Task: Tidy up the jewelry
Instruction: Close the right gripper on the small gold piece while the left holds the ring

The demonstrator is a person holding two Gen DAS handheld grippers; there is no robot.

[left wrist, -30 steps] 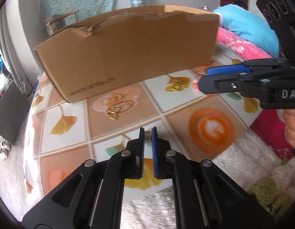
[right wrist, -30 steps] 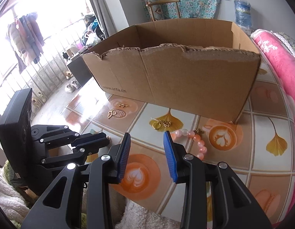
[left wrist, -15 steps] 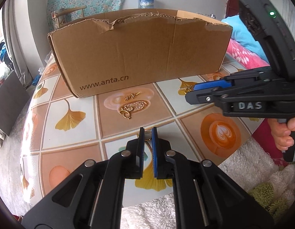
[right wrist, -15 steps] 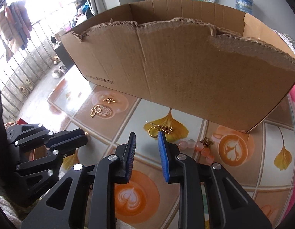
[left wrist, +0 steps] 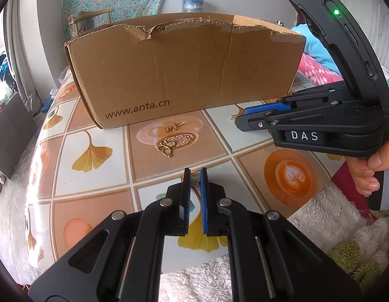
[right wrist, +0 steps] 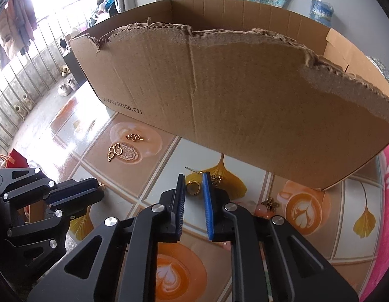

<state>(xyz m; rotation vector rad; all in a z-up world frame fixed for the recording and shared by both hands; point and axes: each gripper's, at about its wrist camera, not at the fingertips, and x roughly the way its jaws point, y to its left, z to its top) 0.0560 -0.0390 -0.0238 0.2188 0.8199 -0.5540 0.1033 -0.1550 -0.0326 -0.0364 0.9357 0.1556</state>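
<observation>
A person works two hand-held grippers over a table (left wrist: 98, 183) covered in a cloth printed with ginkgo leaves and coffee cups, a torn cardboard box (left wrist: 184, 73) printed with a web address standing at the far side. The left gripper (left wrist: 194, 176) is clenched on a small gold ring (left wrist: 195, 175), which sits pinched between its tips just above the cloth. The right gripper (right wrist: 193, 179), pointed steeply down at the table in front of the box, is closing its jaws around a second gold ring (right wrist: 193, 185) that lies on a yellow leaf print; the pads do not yet press on it, as far as the wrist view shows. Just beyond its blue pad lies a small gold charm (right wrist: 216, 178), with a thin gold pin (right wrist: 192, 169) beside it. More jewelry waits on the cloth: a gold butterfly pendant (right wrist: 114, 151) and a small gold chain piece (right wrist: 134, 137) near the box's printed corner, a bronze flower charm (right wrist: 270, 204) and pink beads (right wrist: 260, 211) partly hidden behind the right gripper. A hand (left wrist: 370, 173) grips the right tool's handle.
</observation>
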